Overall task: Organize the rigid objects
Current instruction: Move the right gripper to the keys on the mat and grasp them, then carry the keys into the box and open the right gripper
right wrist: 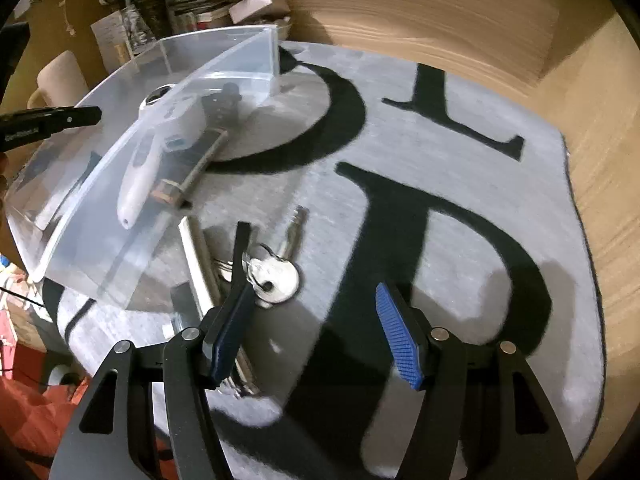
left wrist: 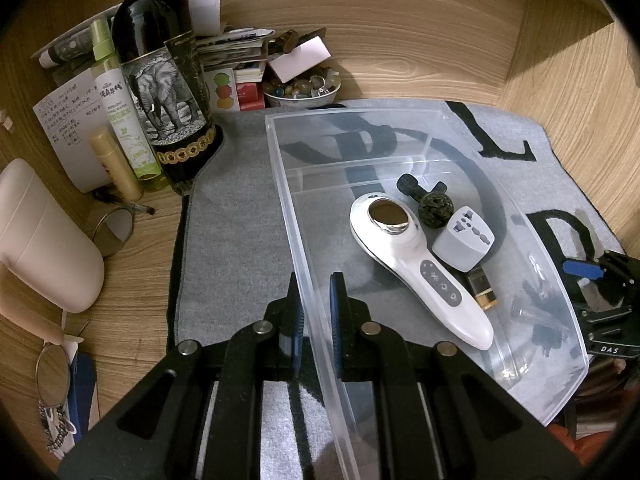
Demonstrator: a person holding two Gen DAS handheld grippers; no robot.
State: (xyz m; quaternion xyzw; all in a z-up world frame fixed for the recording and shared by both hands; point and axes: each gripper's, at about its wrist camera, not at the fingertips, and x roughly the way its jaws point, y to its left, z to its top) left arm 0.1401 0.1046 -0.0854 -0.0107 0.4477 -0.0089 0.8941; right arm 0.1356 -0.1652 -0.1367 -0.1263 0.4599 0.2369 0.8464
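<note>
My left gripper (left wrist: 318,284) is shut on the near wall of a clear plastic bin (left wrist: 280,168), one pad inside and one outside. In the bin lie a white handheld device (left wrist: 416,264), a grey plug adapter (left wrist: 464,240), a black knobbed piece (left wrist: 426,196) and a small amber-tipped stick (left wrist: 484,288). My right gripper (right wrist: 311,256) hangs open over the grey mat (right wrist: 460,168), just outside the bin (right wrist: 100,216). A silver bunch of keys (right wrist: 276,274) lies on the mat by its left finger (right wrist: 236,280), partly hidden behind it. The pads touch nothing.
A wine bottle (left wrist: 160,72), a spray bottle (left wrist: 120,96), a bowl of stones (left wrist: 304,90) and stacked papers crowd the back left. A white appliance (left wrist: 44,240) sits at the left. A metal bar (right wrist: 196,256) lies beside the keys. Wooden walls enclose the desk.
</note>
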